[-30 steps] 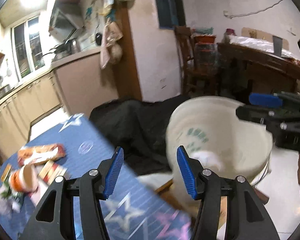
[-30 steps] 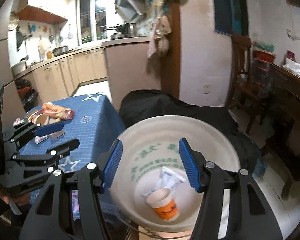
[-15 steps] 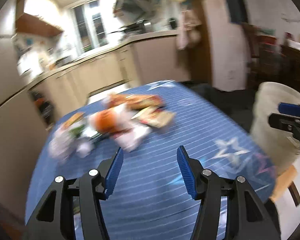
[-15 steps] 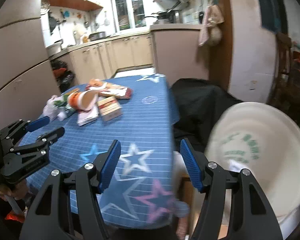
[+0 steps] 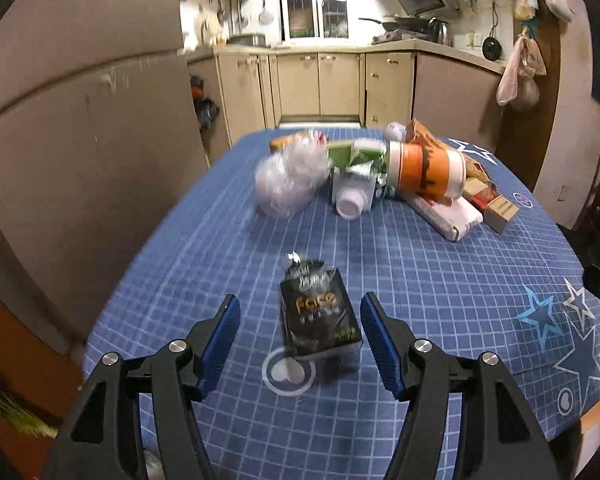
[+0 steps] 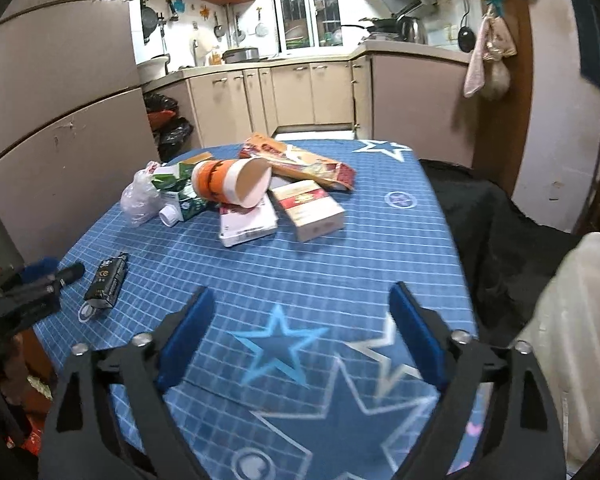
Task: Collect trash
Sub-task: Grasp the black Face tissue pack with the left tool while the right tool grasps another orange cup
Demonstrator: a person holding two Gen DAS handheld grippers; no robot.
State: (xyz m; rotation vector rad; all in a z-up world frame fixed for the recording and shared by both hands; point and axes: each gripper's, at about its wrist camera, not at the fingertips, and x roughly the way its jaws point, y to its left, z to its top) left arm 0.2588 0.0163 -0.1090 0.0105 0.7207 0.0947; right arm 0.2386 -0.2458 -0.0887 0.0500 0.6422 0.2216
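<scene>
A black "Face" sachet (image 5: 318, 314) lies on the blue checked tablecloth (image 5: 440, 280), just ahead of and between the open fingers of my left gripper (image 5: 300, 328). It also shows in the right wrist view (image 6: 107, 282). A pile of trash sits farther back: an orange paper cup (image 5: 426, 170) on its side, a clear plastic bag (image 5: 288, 180), a green-and-white carton (image 5: 356, 184) and flat boxes (image 5: 448, 212). My right gripper (image 6: 300, 332) is open and empty above the table's near edge. The cream bucket (image 6: 576, 344) stands to its right.
A dark cloth-covered seat (image 6: 496, 224) lies between table and bucket. A tall brown cabinet (image 5: 80, 120) stands left of the table. Kitchen cabinets (image 6: 300, 96) line the far wall. My left gripper shows at the left edge of the right wrist view (image 6: 32, 284).
Both grippers have swung left from over the bucket to face the table. The left one now hovers just behind the black sachet.
</scene>
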